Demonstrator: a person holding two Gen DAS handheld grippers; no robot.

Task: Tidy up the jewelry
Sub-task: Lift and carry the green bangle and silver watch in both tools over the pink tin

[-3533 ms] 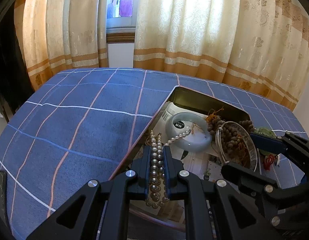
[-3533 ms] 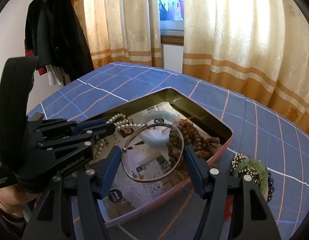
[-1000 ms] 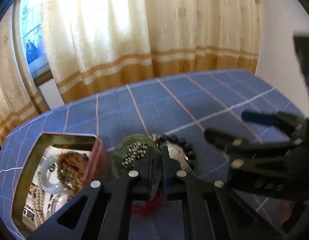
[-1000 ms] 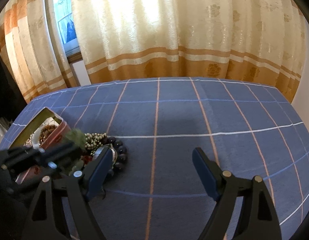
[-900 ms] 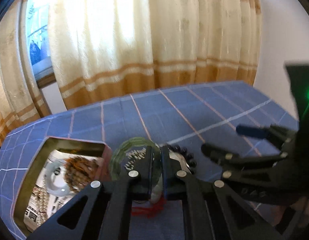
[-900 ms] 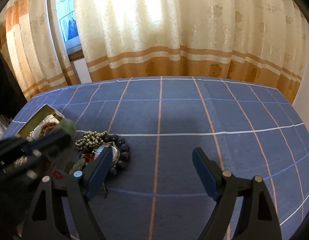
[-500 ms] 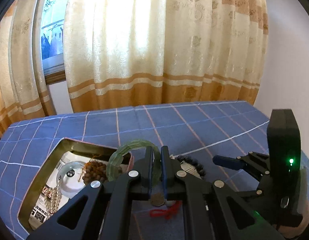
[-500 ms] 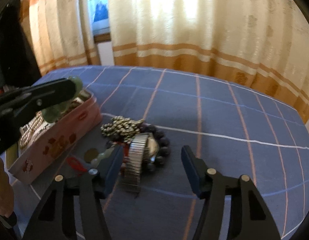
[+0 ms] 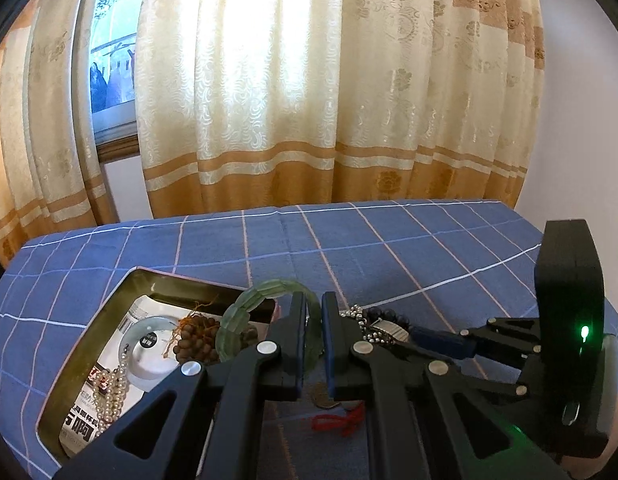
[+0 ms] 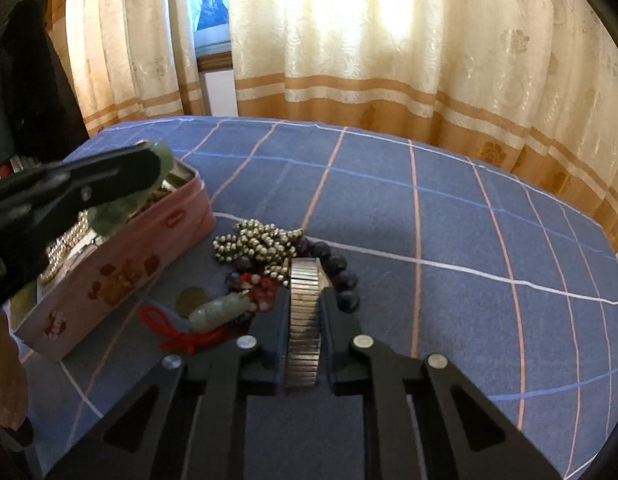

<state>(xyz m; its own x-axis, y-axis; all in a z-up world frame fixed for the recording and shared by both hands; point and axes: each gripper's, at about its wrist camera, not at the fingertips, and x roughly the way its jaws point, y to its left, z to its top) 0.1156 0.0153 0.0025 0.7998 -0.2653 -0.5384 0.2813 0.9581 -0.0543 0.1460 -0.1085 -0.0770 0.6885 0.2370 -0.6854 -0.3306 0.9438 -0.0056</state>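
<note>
pearls and beads already lie in the tin; left gripper jaws clamp the green bangle above it, right gripper jaws, just closing, pinch the metal band, leaving a pile on the worktop.

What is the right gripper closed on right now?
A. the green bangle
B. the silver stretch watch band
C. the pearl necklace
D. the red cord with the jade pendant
B: in the right wrist view the right gripper has just closed its jaws onto the silver stretch watch band, while the green bangle is clamped in the left gripper beside the tin.
</note>
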